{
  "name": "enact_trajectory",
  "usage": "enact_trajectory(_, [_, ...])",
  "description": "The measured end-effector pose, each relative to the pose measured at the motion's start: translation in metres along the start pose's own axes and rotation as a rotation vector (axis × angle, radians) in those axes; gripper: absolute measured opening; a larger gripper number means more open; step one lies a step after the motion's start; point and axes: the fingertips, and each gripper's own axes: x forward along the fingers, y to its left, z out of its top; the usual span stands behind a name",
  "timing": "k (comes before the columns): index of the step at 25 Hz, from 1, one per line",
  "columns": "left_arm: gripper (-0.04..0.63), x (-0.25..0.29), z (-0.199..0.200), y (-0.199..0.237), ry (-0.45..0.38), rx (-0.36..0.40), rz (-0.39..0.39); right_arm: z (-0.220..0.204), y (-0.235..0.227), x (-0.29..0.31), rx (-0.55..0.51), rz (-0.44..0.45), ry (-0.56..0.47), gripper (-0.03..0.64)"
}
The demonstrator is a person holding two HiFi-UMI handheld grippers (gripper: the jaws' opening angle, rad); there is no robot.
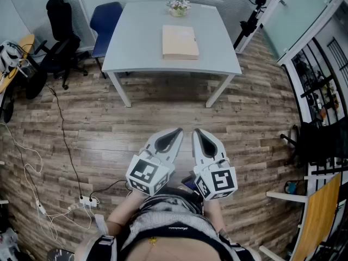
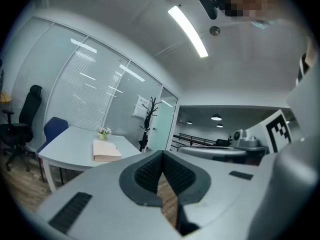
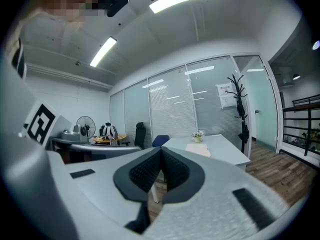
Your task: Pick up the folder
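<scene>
Head view looks steeply down on a wooden floor with a white surface standing at the top of the frame, and the tan folder lies flat on it, right of centre, closed and square to the edges. A small pot of flowers stands just behind the folder near the far edge, apart from it. Both tools are held low and close to the person's body, well apart from the surface and the folder: the left gripper and the right gripper sit side by side over the floor, tips pointing toward the surface, each with its marker cube at the near end. Left gripper view shows its jaws together, the ribbed dark pads meeting at the tip with nothing between them, and the folder far off on the surface to the left. Right gripper view shows the same: jaws together and empty, the folder distant beside the flowers. A blue chair stands at the surface's far left corner, a black office chair further left, and a power strip with trailing cables lies on the floor at lower left
</scene>
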Motion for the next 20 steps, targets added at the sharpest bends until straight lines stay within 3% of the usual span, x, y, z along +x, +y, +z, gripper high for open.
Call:
enact_trajectory(6, [0.011,-0.010,0.000,-0.016,-0.032,-0.002,0.044,0.000,-0.002,-0.022,0.045,0.013,-0.018,0.005])
enact_trajectory(9, [0.027,-0.014,-0.001,-0.011,-0.040,-0.010,0.068,-0.005,-0.002,-0.023,0.051,0.019,-0.004,0.087])
enact_trajectory(10, [0.051,-0.014,-0.001,-0.008,-0.042,-0.014,0.074,-0.007,-0.002,-0.023,0.051,0.019,0.000,0.092])
enact_trajectory(11, [0.123,-0.014,-0.001,-0.006,-0.043,-0.017,0.076,-0.008,-0.003,-0.022,0.053,0.018,0.002,0.103])
enact_trajectory(12, [0.138,-0.014,-0.001,-0.004,-0.041,-0.019,0.076,-0.009,-0.003,-0.022,0.056,0.017,0.005,0.106])
enact_trajectory(20, [0.138,-0.016,-0.001,0.021,-0.042,-0.033,0.077,-0.009,0.003,-0.001,0.051,0.003,0.001,0.121])
